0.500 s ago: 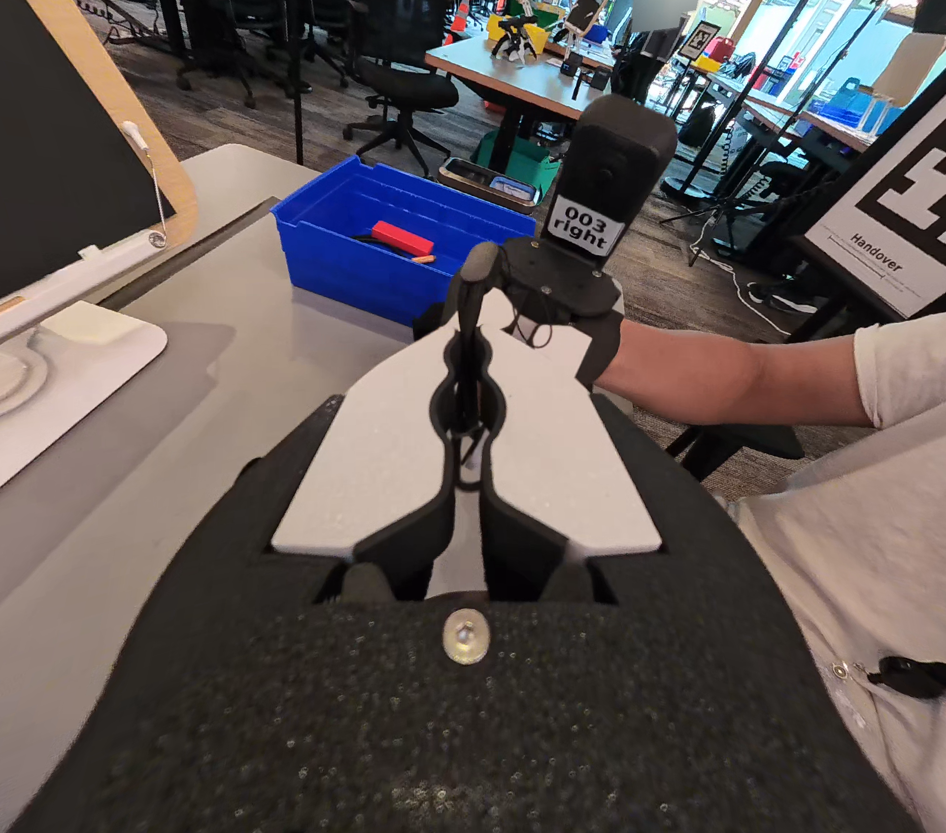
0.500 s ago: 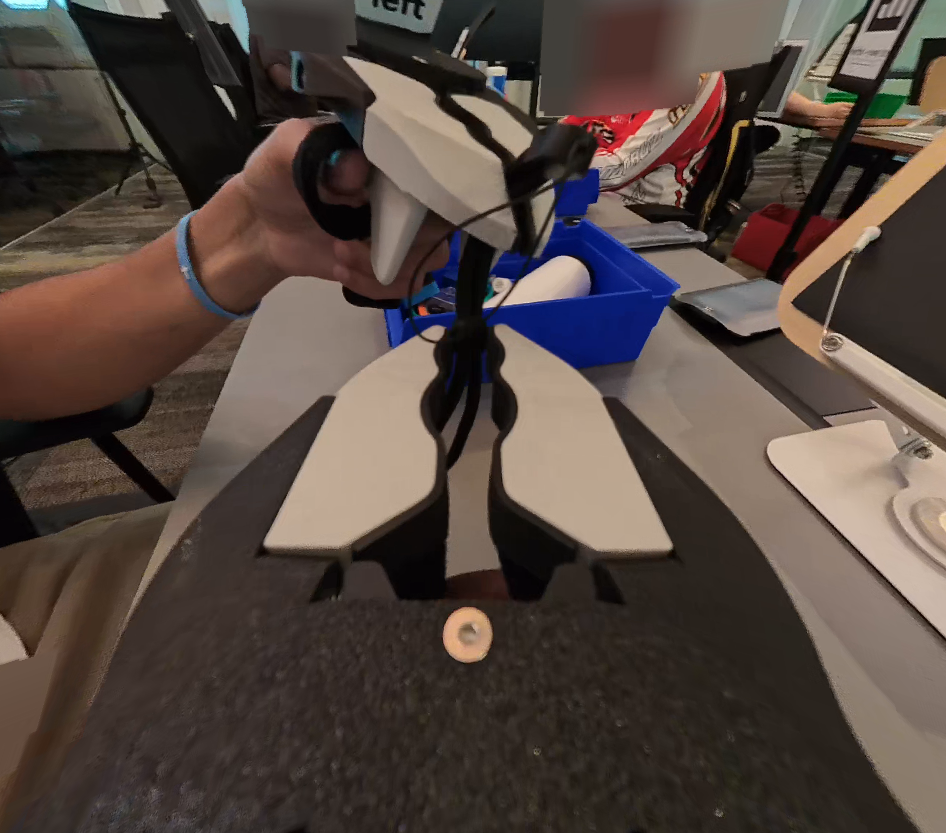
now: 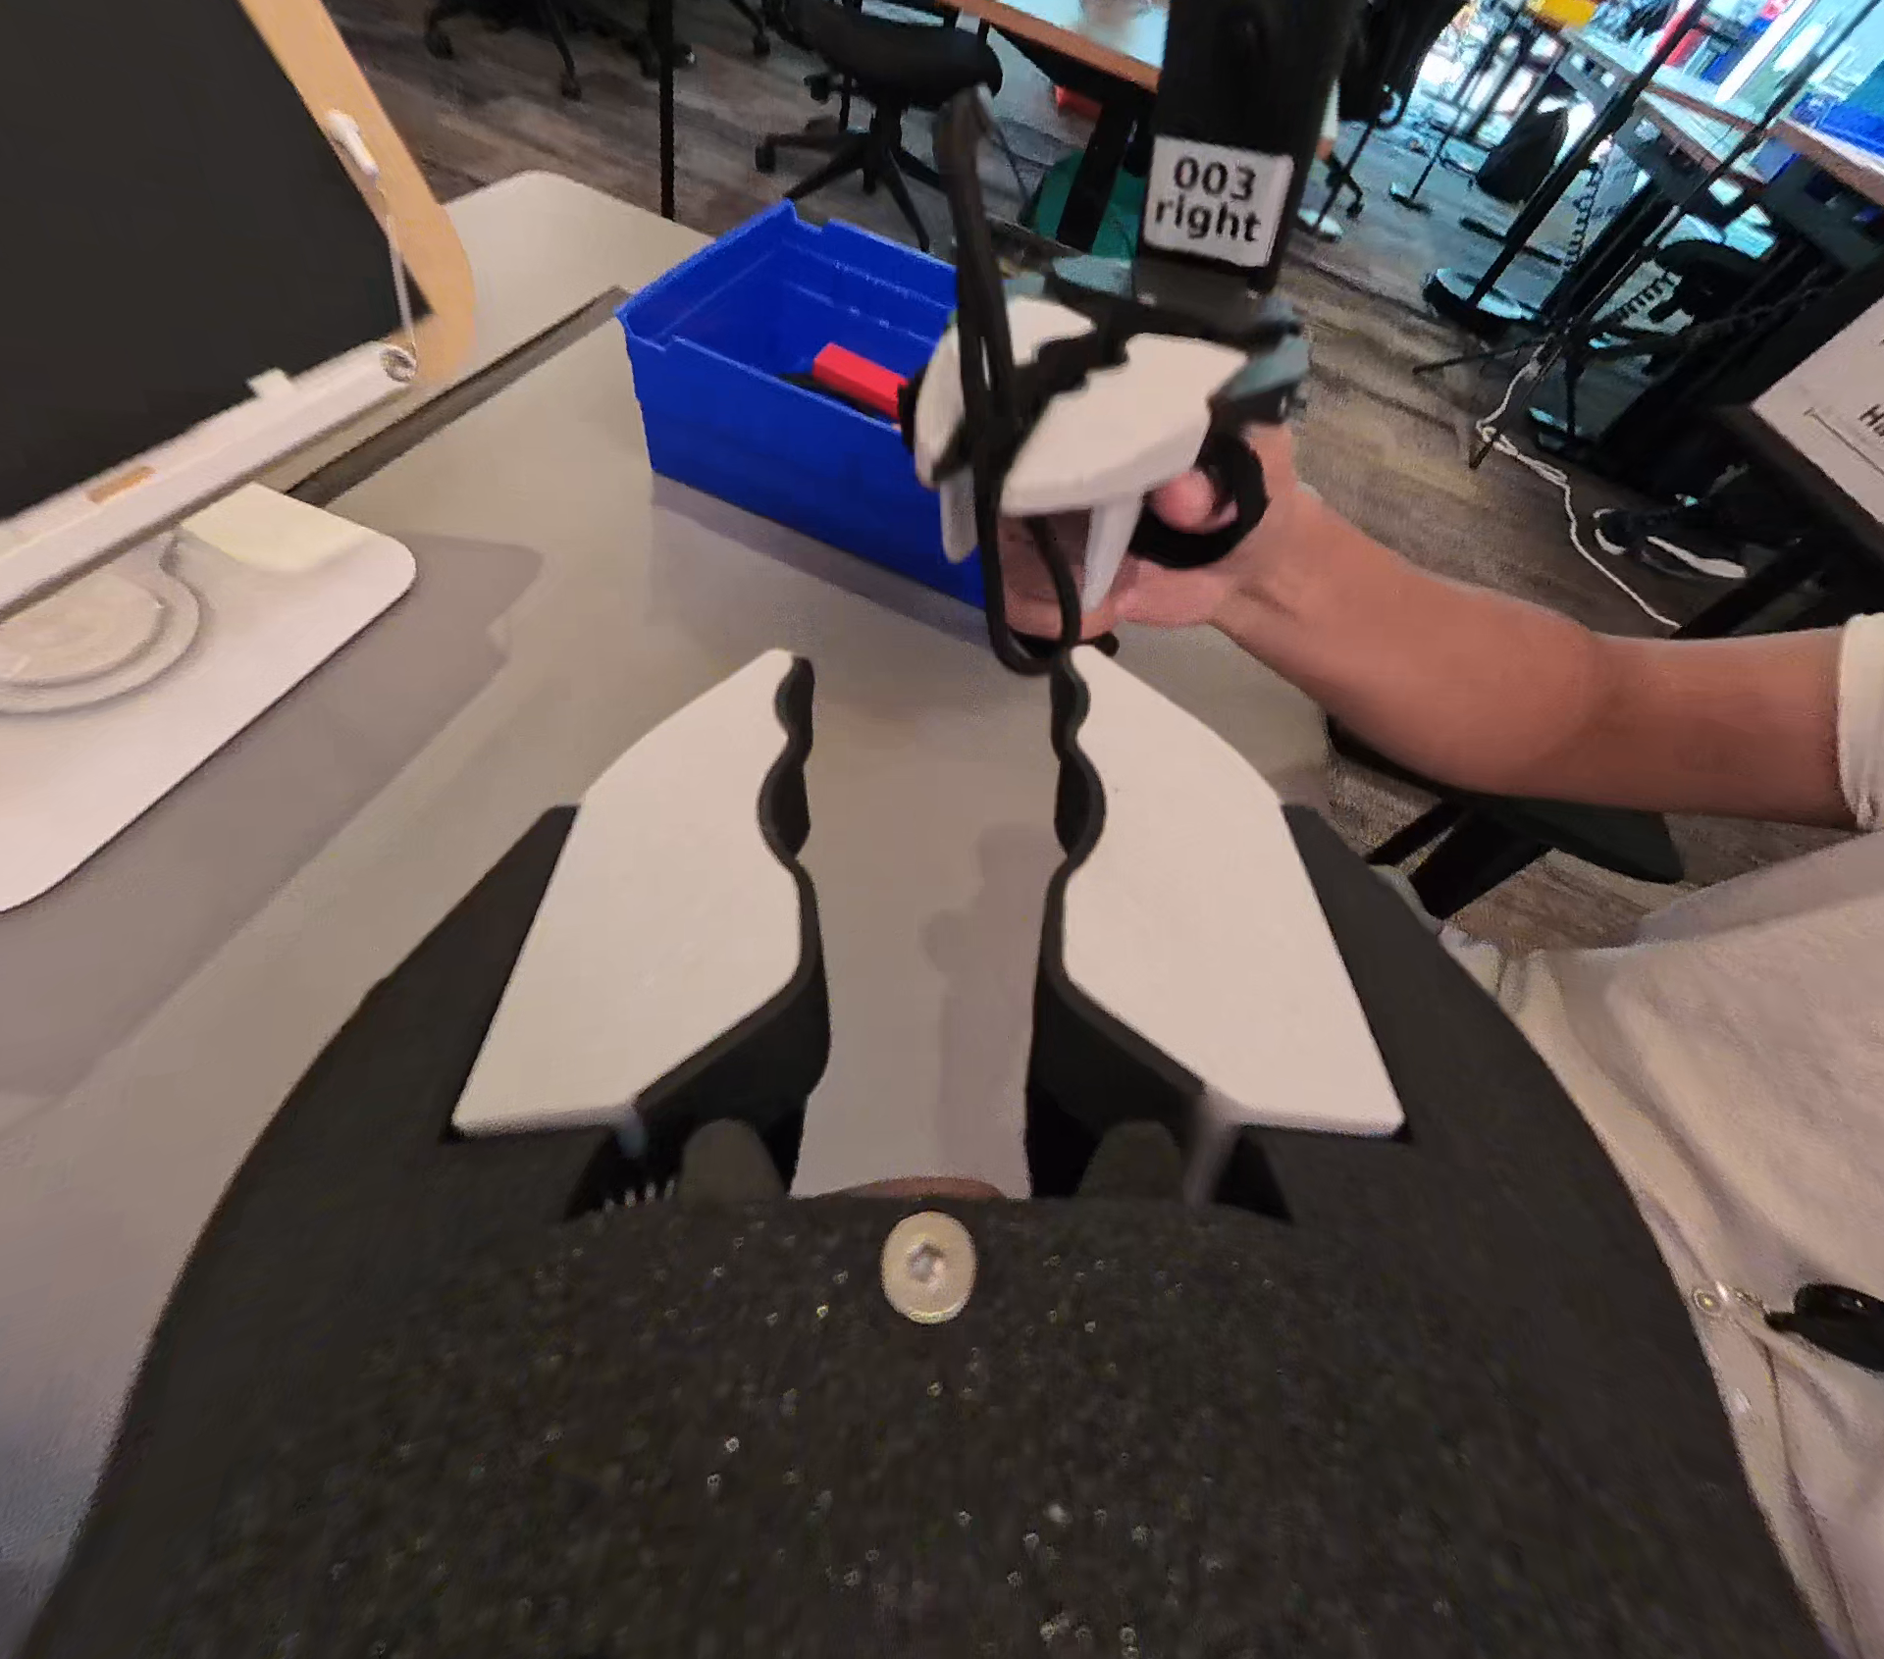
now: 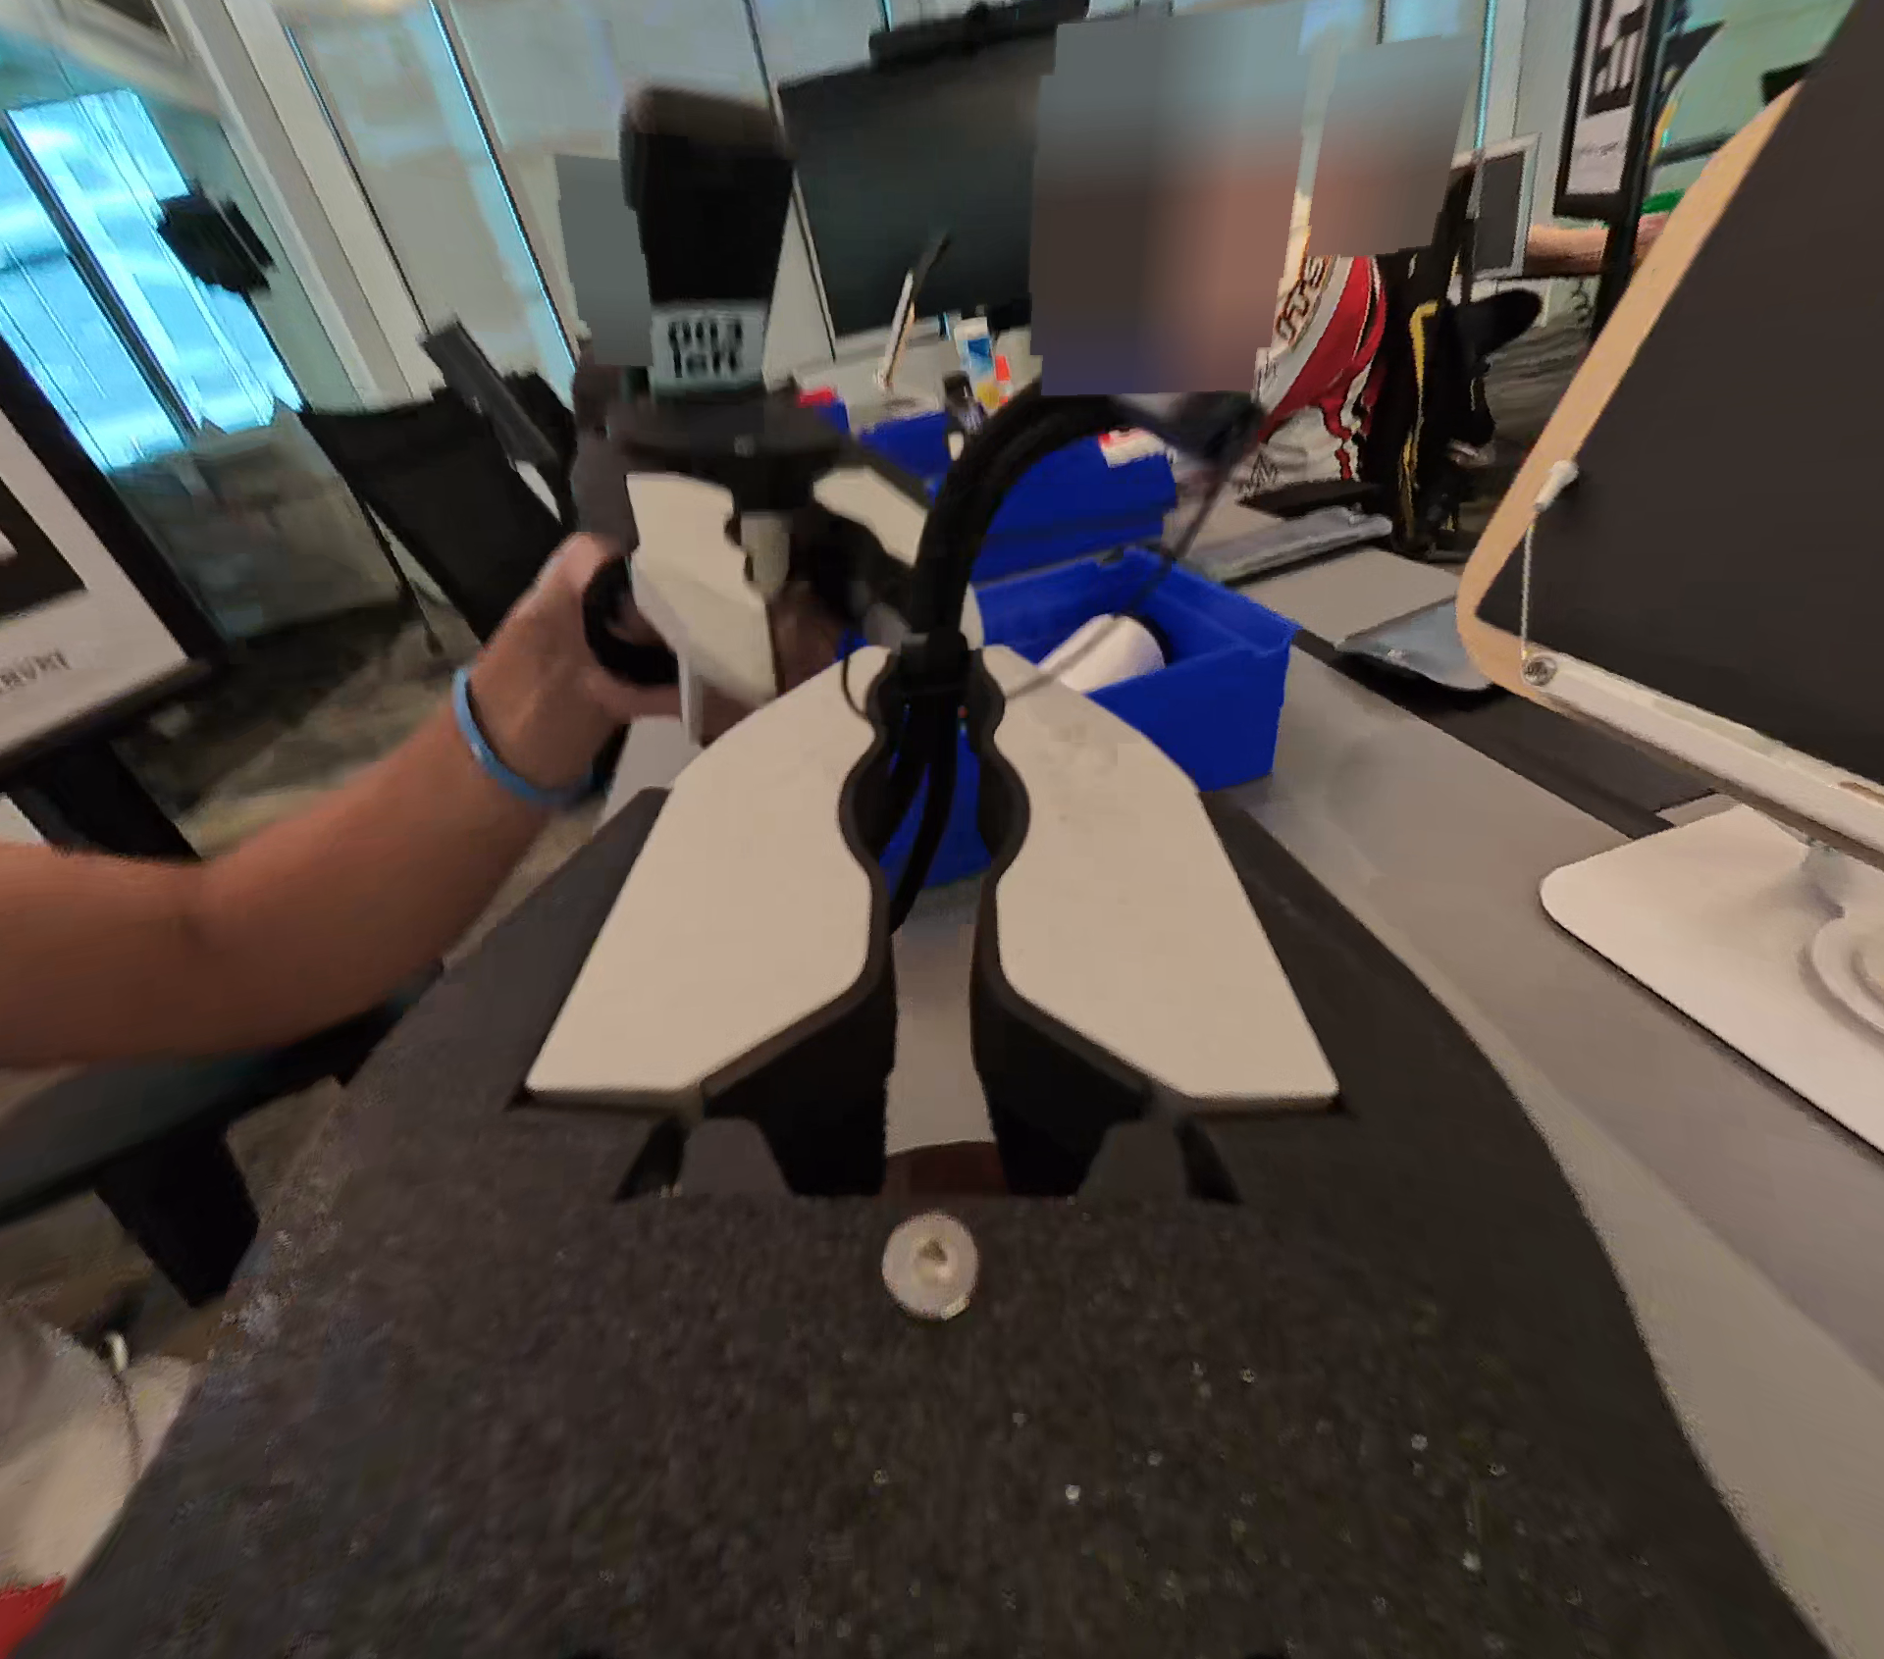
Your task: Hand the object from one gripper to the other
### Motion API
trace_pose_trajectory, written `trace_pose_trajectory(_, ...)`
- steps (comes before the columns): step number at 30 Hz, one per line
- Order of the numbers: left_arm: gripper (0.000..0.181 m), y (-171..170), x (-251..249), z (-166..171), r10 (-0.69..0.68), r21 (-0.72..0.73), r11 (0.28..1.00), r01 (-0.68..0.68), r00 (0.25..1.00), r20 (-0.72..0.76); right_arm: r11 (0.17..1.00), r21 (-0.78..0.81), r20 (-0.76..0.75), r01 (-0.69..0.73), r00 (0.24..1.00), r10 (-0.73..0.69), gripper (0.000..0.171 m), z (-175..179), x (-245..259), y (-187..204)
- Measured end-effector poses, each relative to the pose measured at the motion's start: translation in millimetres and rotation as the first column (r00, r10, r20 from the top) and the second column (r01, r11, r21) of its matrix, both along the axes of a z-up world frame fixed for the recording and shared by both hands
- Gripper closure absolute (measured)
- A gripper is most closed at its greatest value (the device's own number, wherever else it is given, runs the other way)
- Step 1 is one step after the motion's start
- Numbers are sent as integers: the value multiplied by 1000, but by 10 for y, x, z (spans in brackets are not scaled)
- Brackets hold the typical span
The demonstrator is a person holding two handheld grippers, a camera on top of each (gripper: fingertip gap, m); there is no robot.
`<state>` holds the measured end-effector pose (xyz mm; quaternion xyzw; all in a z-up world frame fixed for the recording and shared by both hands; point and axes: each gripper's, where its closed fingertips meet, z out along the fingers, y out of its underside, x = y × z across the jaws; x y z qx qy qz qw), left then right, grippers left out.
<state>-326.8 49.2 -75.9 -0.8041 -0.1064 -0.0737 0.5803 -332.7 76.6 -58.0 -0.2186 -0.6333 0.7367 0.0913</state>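
1. Your right gripper (image 4: 933, 693) is clamped on the bundled black cable (image 4: 943, 591). The cable sits between the fingertips, gripped near a band around the bundle.

2. Your left gripper (image 3: 930, 683) stands with its jaws well apart and nothing between them. In the left wrist view only the grey table (image 3: 632, 591) shows through the gap.

3. Deciding relation: the cable lies ahead of and above your left gripper, slightly to its right side. Its lowest loop hangs just beyond the left gripper's right fingertip; contact cannot be confirmed.

4. Long axis: the bundle runs close to upright. In the right wrist view its upper part rises from the fingertips and bends over to the right at the top. Its lower part drops through the finger gap. In the left wrist view the same bundle (image 3: 984, 346) stands vertical across the front of your right gripper.

5. Judgement: the handover looks complete, with the right gripper alone bearing the load. The left is the nearer free tool but has no hold.

6. A blue bin (image 3: 765, 387) sits on the table behind the cable.
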Motion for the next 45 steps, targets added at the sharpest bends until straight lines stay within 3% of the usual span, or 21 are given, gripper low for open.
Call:
trace_pose_trajectory(4,135,237,147,-134,-61,-7,998,62,997,44,987,-163,2,8,1000,-8,160,151,-9,78)
trace_pose_trajectory(9,135,448,178,-272,-45,-38,998,44,999,-30,984,-99,-29,146,988,-149,160,68,-111,30)
trace_pose_trajectory(12,144,474,156,-306,-28,-55,998,24,998,-64,980,-66,-54,188,980,-192,159,32,-136,2)
trace_pose_trajectory(15,170,462,174,-291,-38,-55,998,34,997,-72,974,-48,-52,223,973,-225,160,1,-186,50)
trace_pose_trajectory(19,174,377,64,-240,10,-53,999,-15,996,-91,982,-90,-7,164,986,-165,160,47,-160,88)
trace_pose_trajectory(24,175,147,-131,-224,80,-117,988,-99,985,-156,976,141,-48,163,986,-158,152,-143,-169,122)
trace_pose_trajectory(26,175,-12,-251,-299,108,-216,962,-165,962,-252,918,360,-113,164,985,-132,147,-370,-137,141)
trace_pose_trajectory(29,175,-285,-415,-485,108,-397,876,-273,914,-390,664,719,-261,207,965,-19,140,-815,-24,207)
trace_pose_trajectory(32,175,-353,-394,-553,83,-447,855,-262,921,-381,440,721,-589,535,808,-15,138,-731,-160,233)
trace_pose_trajectory(35,175,-317,-340,-569,75,-450,862,-233,937,-340,365,688,-691,627,719,69,135,-715,-130,39)
trace_pose_trajectory(38,175,-237,-224,-556,33,-436,883,-175,949,-315,417,635,-735,651,674,67,129,-679,-101,-139)
trace_pose_trajectory(42,175,-99,-32,-500,-36,-394,916,-77,962,-272,529,585,-726,615,687,4,128,-630,-77,-269)
trace_pose_trajectory(45,175,-45,108,-523,-111,-403,915,-10,955,-275,547,589,-713,595,701,4,140,-681,-87,-262)
